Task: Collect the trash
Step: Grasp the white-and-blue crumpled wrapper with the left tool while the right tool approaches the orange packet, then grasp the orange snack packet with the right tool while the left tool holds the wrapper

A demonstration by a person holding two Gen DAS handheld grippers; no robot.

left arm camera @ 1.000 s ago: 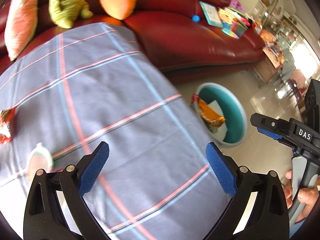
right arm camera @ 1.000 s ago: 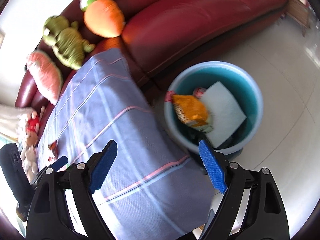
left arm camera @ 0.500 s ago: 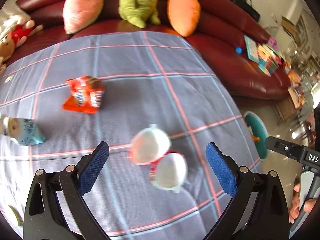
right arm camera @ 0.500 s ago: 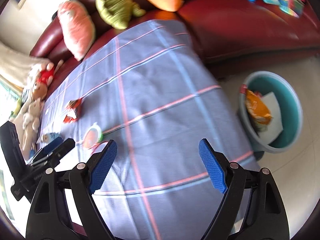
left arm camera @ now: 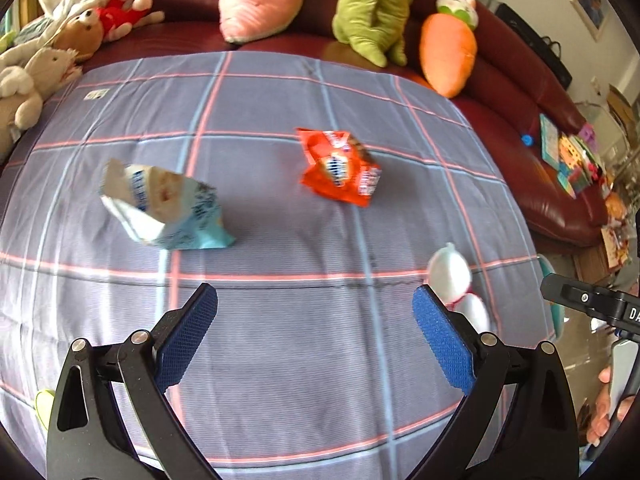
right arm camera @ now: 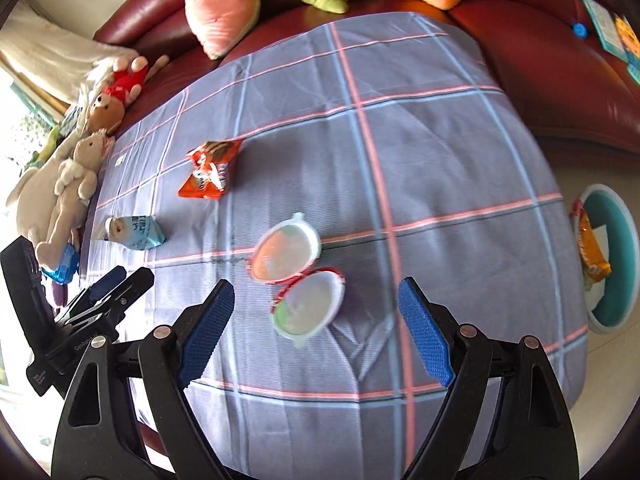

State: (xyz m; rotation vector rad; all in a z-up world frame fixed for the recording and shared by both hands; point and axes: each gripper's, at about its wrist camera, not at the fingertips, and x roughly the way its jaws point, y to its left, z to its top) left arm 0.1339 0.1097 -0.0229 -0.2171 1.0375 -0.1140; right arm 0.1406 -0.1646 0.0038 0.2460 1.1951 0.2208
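Plainly, both grippers hang empty above a checked grey-blue cloth spread in front of a dark red sofa; the left gripper has its blue pads spread wide with only bare cloth between them, and the right gripper is likewise released, its jaws wide apart and touching nothing. Three pieces of trash lie on the cloth; an orange snack wrapper sits near the middle, well apart from a pale blue snack bag to its left in the left wrist view; an opened plastic egg-shaped shell, its two white halves hinged side by side, lies ahead of the right gripper, slightly nearer its left finger. A teal bin stands on the floor past the cloth's right edge, holding an orange packet and some white paper. Plush toys line the sofa, among them a carrot cushion and a green plush.
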